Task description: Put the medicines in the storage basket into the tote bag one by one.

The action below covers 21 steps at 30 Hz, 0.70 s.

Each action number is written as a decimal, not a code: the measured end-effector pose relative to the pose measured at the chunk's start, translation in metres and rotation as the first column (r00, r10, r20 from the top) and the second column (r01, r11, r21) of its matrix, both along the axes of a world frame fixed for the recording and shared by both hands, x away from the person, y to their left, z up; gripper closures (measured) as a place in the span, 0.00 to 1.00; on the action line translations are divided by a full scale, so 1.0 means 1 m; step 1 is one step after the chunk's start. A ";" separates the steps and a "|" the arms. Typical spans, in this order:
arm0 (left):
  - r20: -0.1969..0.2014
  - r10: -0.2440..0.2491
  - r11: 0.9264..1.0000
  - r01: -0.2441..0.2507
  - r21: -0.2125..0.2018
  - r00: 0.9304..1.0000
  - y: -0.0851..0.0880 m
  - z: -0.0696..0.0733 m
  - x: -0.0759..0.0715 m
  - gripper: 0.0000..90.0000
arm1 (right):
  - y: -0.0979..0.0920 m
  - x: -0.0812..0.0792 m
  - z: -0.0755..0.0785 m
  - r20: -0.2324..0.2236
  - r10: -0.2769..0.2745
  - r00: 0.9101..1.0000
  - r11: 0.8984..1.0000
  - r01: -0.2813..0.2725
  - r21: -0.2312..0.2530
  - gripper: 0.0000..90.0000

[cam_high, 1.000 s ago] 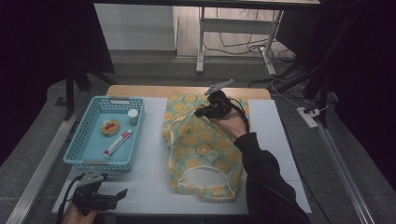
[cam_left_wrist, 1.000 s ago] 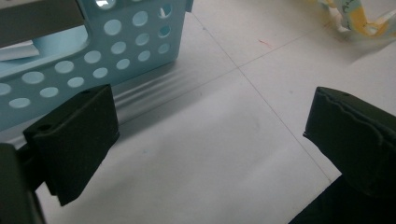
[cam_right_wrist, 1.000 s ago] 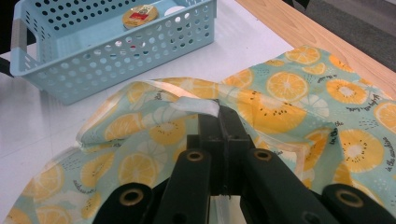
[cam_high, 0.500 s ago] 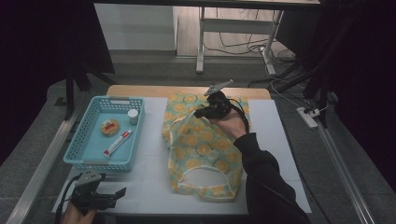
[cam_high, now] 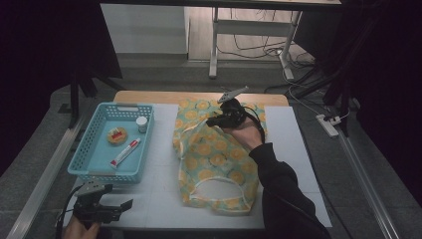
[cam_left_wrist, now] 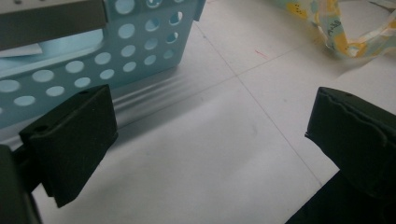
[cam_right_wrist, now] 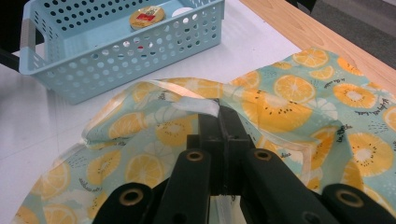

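My right gripper (cam_right_wrist: 219, 123) has its jaws pinched on a fold of the fruit-print bag (cam_high: 219, 154), lifting it off the white surface (cam_high: 159, 169), probably to open it. Left gripper (cam_high: 102, 209) waits with jaws spread beside the blue basket (cam_high: 89, 154).

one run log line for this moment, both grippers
left gripper: open, near table edge | right gripper: shut on fruit-print bag, edge lifted | blue basket: untouched
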<state>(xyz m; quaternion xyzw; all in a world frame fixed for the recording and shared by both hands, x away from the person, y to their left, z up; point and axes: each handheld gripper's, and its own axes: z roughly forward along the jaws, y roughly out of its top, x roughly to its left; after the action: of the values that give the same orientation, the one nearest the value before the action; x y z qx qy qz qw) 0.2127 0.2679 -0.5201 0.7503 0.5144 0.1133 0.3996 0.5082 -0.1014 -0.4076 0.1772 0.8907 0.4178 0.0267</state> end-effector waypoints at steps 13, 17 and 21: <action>0.020 0.014 0.999 -0.013 -0.041 1.000 0.003 0.011 -0.001 0.01 | 0.000 -0.001 -0.002 0.001 0.002 1.000 1.000 -0.002 0.001 1.00; 0.025 0.013 0.999 -0.012 -0.048 1.000 0.003 0.017 0.000 0.01 | 0.000 -0.002 -0.001 0.002 0.002 1.000 1.000 -0.002 -0.001 1.00; 0.051 0.025 0.999 -0.024 -0.027 0.998 0.003 0.024 0.000 0.02 | 0.000 -0.001 -0.004 0.000 0.001 1.000 1.000 -0.001 -0.007 1.00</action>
<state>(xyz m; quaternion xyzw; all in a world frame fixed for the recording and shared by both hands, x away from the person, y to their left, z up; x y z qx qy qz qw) 0.2127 0.2711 -0.4959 0.7354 0.5146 0.1307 0.4211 0.5070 -0.1017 -0.4114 0.1765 0.8922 0.4149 0.0271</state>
